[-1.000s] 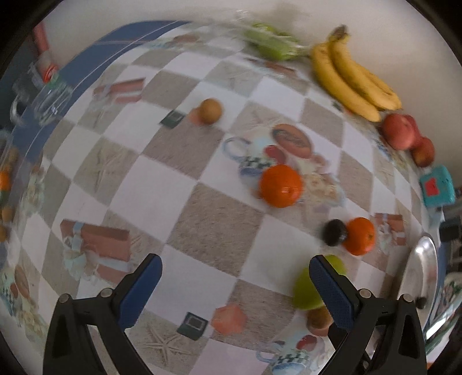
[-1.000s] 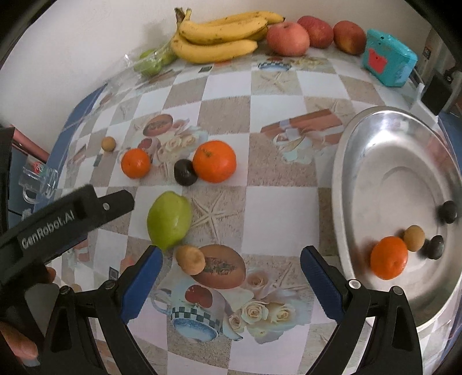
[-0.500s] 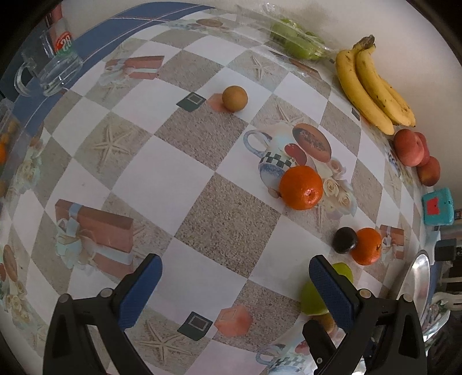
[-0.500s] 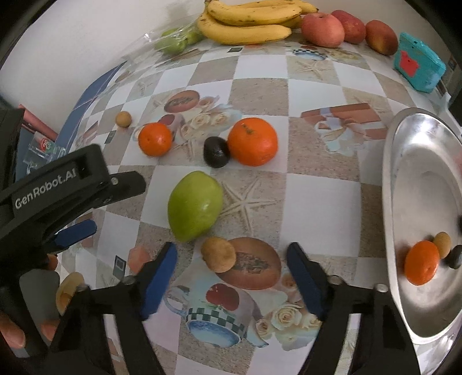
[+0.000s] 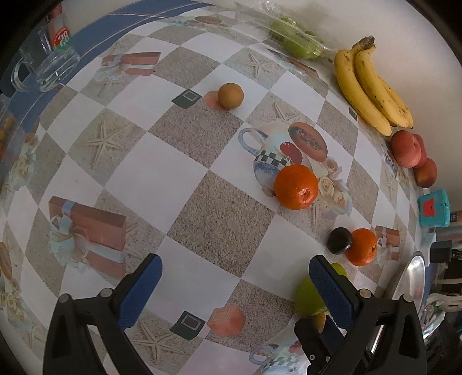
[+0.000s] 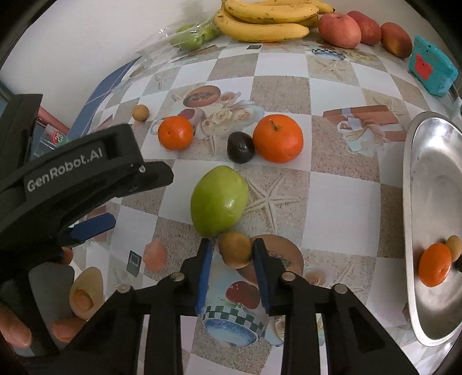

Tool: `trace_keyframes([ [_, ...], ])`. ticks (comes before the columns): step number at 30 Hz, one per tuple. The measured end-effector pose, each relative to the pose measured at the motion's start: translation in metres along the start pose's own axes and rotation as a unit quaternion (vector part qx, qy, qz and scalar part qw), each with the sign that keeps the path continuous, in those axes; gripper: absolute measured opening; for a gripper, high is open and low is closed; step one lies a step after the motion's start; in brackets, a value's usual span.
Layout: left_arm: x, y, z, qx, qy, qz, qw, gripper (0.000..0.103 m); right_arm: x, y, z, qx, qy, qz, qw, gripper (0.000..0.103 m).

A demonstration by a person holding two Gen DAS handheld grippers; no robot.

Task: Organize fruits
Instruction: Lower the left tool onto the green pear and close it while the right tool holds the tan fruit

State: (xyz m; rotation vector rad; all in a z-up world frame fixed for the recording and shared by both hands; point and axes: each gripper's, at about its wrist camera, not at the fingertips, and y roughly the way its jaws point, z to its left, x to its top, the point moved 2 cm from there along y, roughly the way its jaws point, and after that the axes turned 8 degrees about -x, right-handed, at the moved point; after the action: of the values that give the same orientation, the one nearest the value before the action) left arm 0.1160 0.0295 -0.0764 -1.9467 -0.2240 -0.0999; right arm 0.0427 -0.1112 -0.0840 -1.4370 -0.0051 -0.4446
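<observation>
My right gripper (image 6: 232, 248) has its blue pads closed around a small brown fruit (image 6: 234, 249) on the table, just below a green mango (image 6: 219, 200). Two oranges (image 6: 278, 138) (image 6: 175, 132), a dark fruit (image 6: 240, 147) and another small brown fruit (image 6: 140, 112) lie beyond. A steel tray (image 6: 418, 202) at the right holds an orange (image 6: 435, 268) and small fruits. My left gripper (image 5: 234, 285) is open and empty above the table, left of the mango (image 5: 307, 297).
Bananas (image 6: 265, 20), red apples (image 6: 340, 30) and bagged green fruit (image 6: 192, 37) line the far wall. A teal box (image 6: 433, 69) sits at the back right. A glass mug (image 5: 49, 65) stands at the table's left edge.
My right gripper moved forward and down and closed its jaws around the small brown fruit. My left gripper shifted, its view swinging slightly lower over the table.
</observation>
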Motion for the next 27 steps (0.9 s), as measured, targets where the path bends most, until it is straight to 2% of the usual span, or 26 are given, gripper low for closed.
trace_keyframes([
  [14,0.002,-0.003,0.002,-0.01,-0.006,-0.003,0.9999,0.103,-0.001,-0.011,-0.01,0.023,0.022,-0.01,0.999,0.024],
  [23,0.001,-0.002,-0.006,-0.02,0.007,0.0,0.9998,0.103,0.002,-0.026,-0.048,0.003,0.075,-0.026,0.997,0.024],
  [27,-0.002,0.001,-0.017,-0.025,0.031,0.004,0.9992,0.103,0.003,-0.037,-0.068,-0.003,0.101,-0.038,0.994,0.024],
])
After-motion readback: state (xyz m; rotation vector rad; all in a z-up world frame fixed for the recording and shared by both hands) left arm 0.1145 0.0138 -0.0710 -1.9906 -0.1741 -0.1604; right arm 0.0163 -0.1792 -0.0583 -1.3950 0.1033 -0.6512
